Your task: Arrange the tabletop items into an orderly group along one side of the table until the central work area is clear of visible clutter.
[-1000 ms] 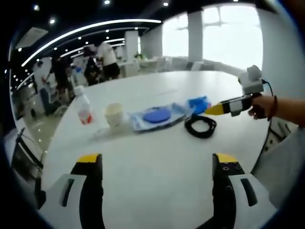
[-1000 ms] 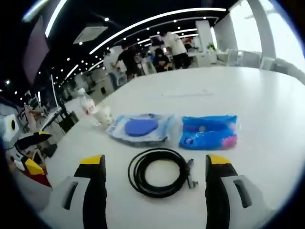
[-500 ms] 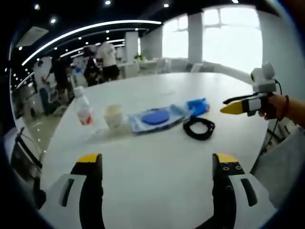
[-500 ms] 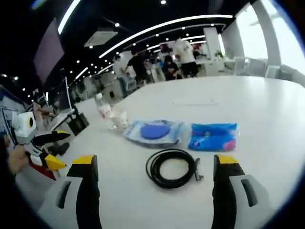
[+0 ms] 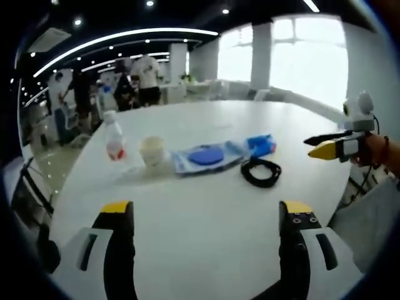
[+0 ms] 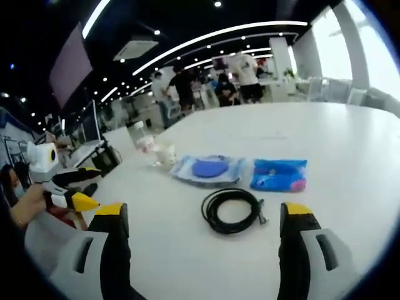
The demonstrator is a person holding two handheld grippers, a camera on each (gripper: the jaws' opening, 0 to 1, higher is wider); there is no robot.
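Note:
A row of items lies on the white round table (image 5: pixel 206 212): a clear bottle with a red label (image 5: pixel 113 139), a pale cup (image 5: pixel 152 150), a clear packet with a blue disc (image 5: pixel 205 156), a blue wipes pack (image 5: pixel 261 144) and a coiled black cable (image 5: pixel 260 172). In the right gripper view the same cable (image 6: pixel 234 210), blue disc packet (image 6: pixel 209 169) and wipes pack (image 6: pixel 279 175) lie ahead. My left gripper (image 5: pixel 206 209) stands open over bare table, well short of them. My right gripper (image 6: pixel 203 212) is open too, back from the cable, and appears at the right of the left gripper view (image 5: pixel 330 145).
Several people stand around desks in the office behind the table (image 5: pixel 134 78). Bright windows fill the far right. The table's near edge curves close under both grippers. A hand holding the left gripper (image 6: pixel 59 187) comes in at the left of the right gripper view.
My right gripper has drawn back from the cable and wipes pack toward the table's edge. The left view has shifted slightly. The items have not moved.

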